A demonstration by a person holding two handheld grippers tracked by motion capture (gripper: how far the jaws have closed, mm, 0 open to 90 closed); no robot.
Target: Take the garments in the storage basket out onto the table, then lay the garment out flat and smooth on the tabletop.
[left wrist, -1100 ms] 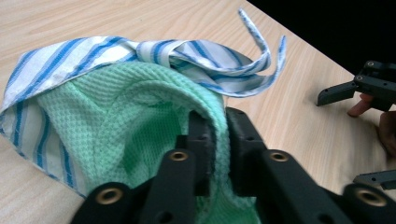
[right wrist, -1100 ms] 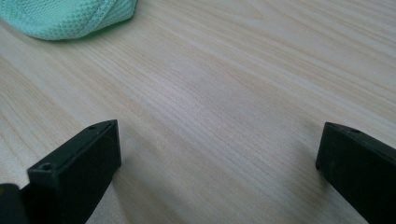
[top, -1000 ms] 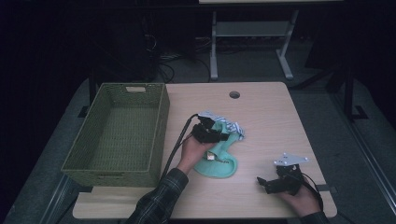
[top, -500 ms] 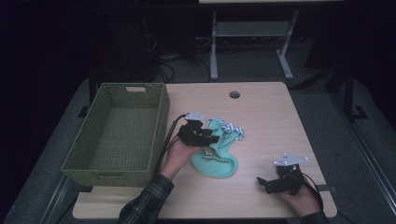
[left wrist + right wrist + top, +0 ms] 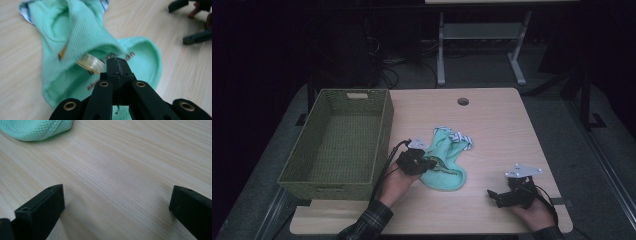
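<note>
A mint-green knit garment lies crumpled near the middle of a pale wood-grain desk, its long axis running from a rounded hem nearest the person up and away to a bunched end with blue-and-white striped trim, tilted slightly rightward in the high view. The left gripper sits at the garment's left edge, its jaws pressed together with a fold of the green cloth lying at their tips; in the left gripper view the tips meet flush against the fabric beside a printed label, and whether cloth is actually pinched there cannot be told. Those jaws have just been closing. Compared with a second ago, the left hand has shifted leftward toward the basket and the garment lies stretched out longer and flatter. To the left stands an olive woven basket, empty-walled and just beside the left gripper's trailing cable. At the desk's near right corner the right gripper rests in the same place as before, well apart from the garment, its jaws wide over bare wood in the right gripper view. A round cable hole marks the desk's far edge; beyond, a dark room with grey floor and a white desk frame.
</note>
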